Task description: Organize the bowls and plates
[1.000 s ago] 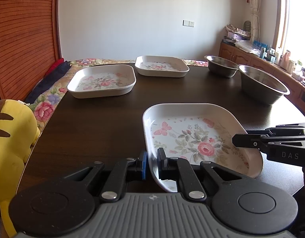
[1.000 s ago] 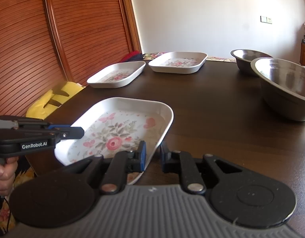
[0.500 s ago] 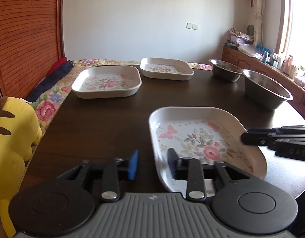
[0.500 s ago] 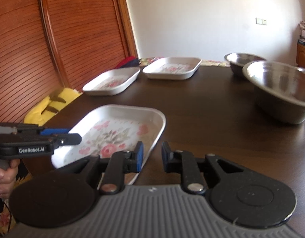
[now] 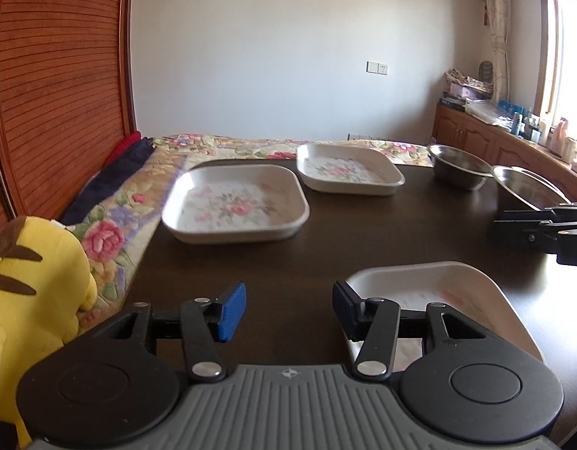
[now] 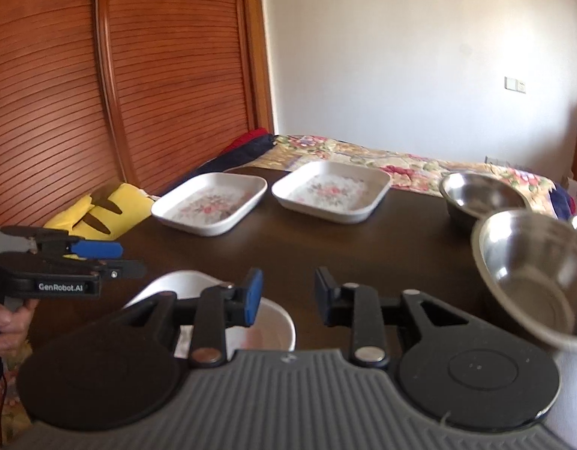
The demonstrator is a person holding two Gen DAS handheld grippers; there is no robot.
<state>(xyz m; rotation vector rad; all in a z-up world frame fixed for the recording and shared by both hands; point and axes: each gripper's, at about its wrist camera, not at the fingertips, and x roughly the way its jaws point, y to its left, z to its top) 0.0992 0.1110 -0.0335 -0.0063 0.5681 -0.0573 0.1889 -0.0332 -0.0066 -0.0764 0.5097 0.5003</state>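
A white floral plate lies on the dark table just beyond my left gripper, which is open and holds nothing. The plate's rim shows under the right finger. In the right wrist view the same plate sits below my open right gripper, mostly hidden by its left finger. Two more floral plates rest side by side at the table's far end. A small steel bowl and a large steel bowl stand at the right.
A yellow plush toy leans at the table's left edge beside a floral cushion. A ribbed wooden door fills the left. A hand grips the left tool. A cluttered cabinet lines the right wall.
Both grippers were shut on the near plate's rim. They have opened, let it go and drawn back upward. The plate now lies free on the table.
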